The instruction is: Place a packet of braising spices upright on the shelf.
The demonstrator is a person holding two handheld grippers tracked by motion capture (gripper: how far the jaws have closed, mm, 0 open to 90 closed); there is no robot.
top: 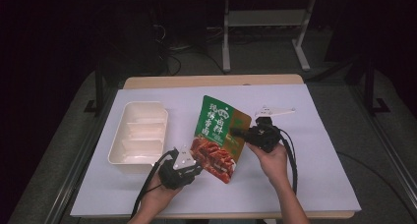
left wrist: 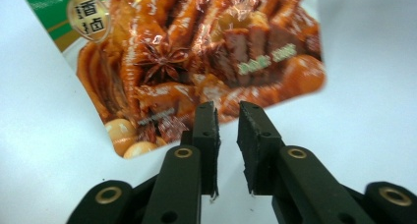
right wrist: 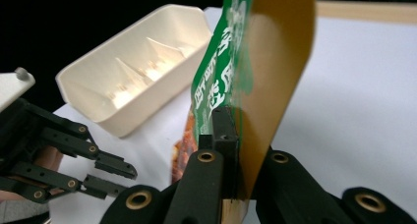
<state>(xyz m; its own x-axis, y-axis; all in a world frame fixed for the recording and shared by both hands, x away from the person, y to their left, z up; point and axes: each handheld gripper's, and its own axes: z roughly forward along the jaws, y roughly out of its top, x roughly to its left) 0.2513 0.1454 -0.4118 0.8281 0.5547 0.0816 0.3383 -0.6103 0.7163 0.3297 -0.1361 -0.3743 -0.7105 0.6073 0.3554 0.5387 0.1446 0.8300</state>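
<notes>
The right tongs (top: 239, 132) are clamped flat on the side edge of a green and orange food pouch (top: 220, 136), holding it lifted and tilted above the white-covered worktop (top: 319, 150), its printed face toward the person. In the right gripper view the two black jaws pinch the pouch edge-on, the green printed face on one side and the plain tan back on the other, with no gap showing between pads and film. The pouch hangs over the middle of the worktop, its top corner higher and farther from the person, its lower corner down near the left tongs (top: 196, 166). In the left gripper view the left tongs (left wrist: 227, 135) stand slightly parted with a narrow slot between the pads; the pouch's bottom edge (left wrist: 206, 62), printed with braised meat, eggs and star anise, lies just beyond the fingertips, and nothing sits between the jaws, so they hold nothing. To the left of the pouch rests a cream-white compartment tray (top: 139, 132), lengthwise on the worktop, with dividers inside; it stands apart from both tongs. In the right gripper view the tray (right wrist: 140, 67) shows behind the left tongs (right wrist: 110, 177), whose jaws point toward the pouch's lower part.
</notes>
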